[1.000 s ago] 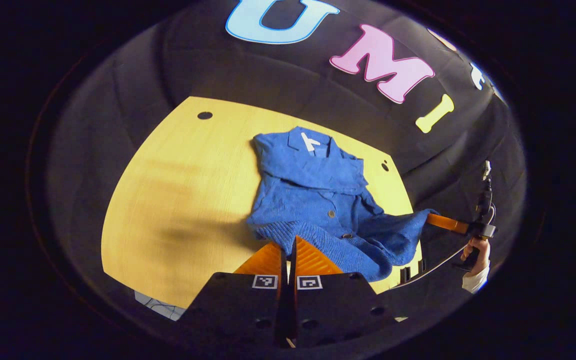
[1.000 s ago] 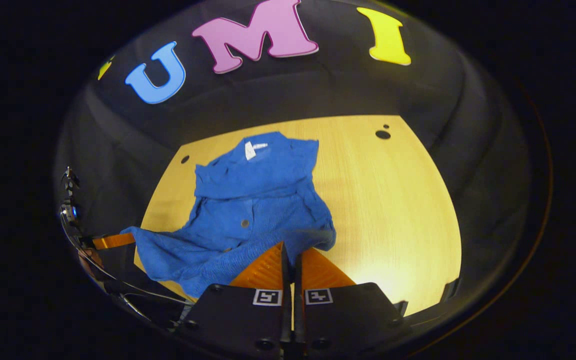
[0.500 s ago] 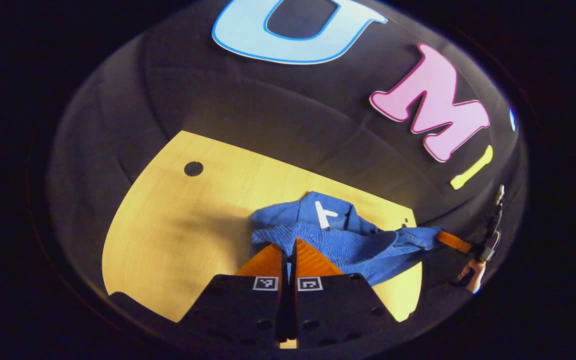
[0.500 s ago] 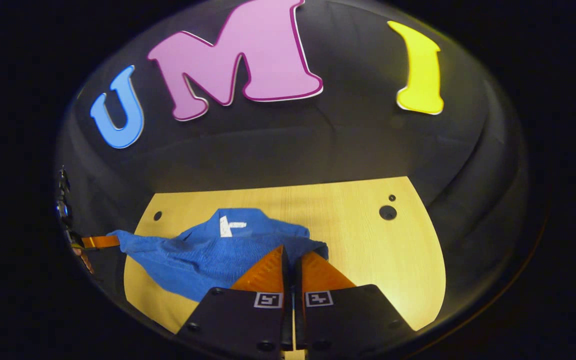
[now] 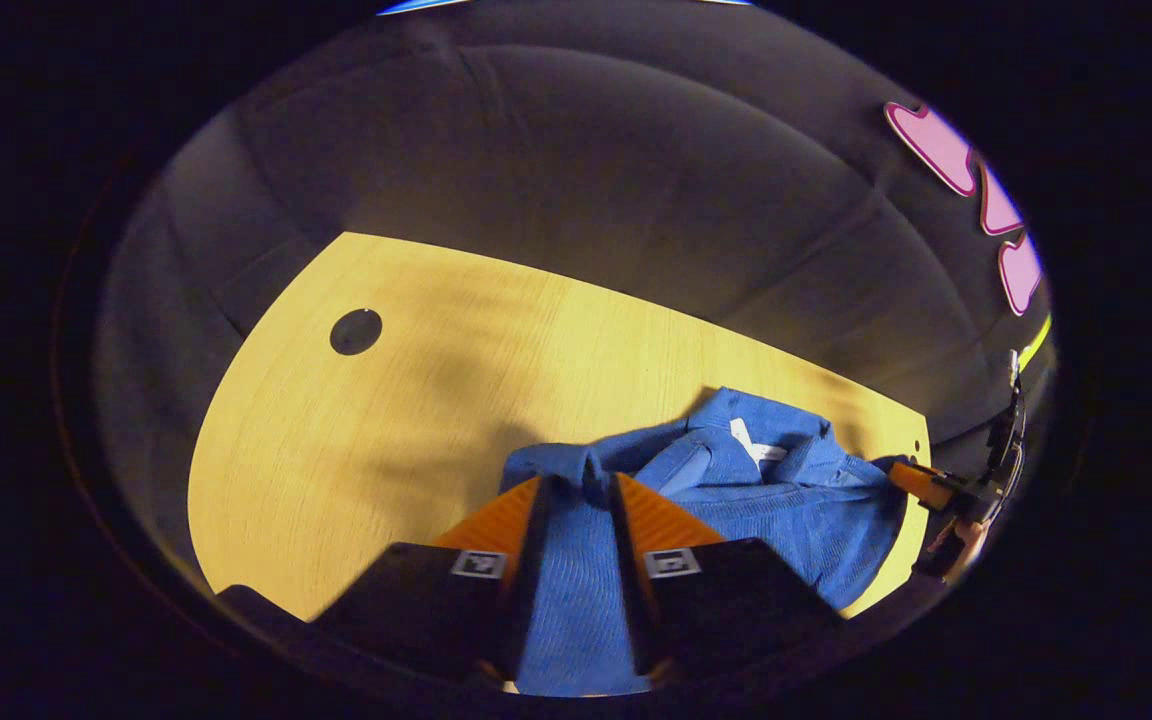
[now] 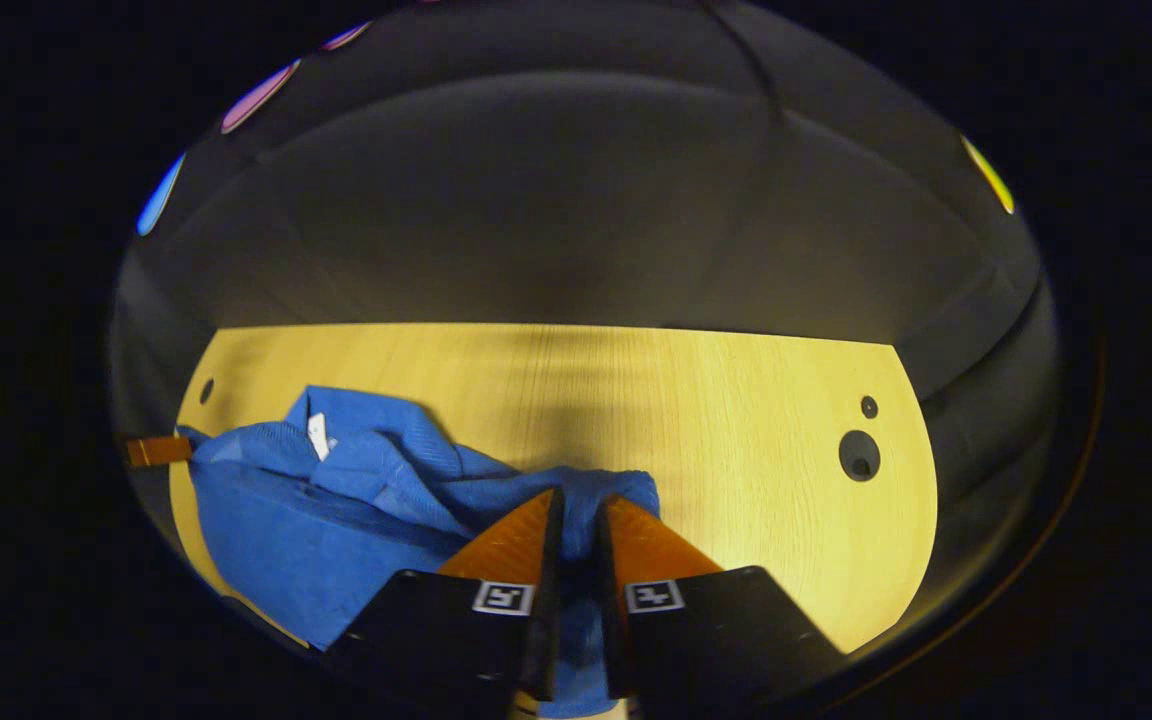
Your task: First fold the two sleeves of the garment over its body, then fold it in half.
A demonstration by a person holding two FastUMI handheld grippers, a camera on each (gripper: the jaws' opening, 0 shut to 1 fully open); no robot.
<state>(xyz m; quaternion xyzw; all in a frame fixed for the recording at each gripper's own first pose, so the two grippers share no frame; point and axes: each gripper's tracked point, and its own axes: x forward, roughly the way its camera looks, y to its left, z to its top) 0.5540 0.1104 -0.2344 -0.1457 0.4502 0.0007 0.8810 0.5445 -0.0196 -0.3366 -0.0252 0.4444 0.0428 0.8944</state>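
Blue knit garment (image 5: 736, 490) lies doubled on the tabletop (image 5: 416, 400), hem over collar to finish the half-fold. Left hand-held gripper (image 5: 578, 500) and right hand-held gripper (image 6: 576, 515) stand slightly parted, cloth between their fingers, apparently letting go.

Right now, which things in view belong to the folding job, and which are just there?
Part of the job:
- blue garment, folded over on itself
- left tool, open, cloth between its fingers
- right tool, open over the garment's edge

Just there:
- wooden table
- holes in the table
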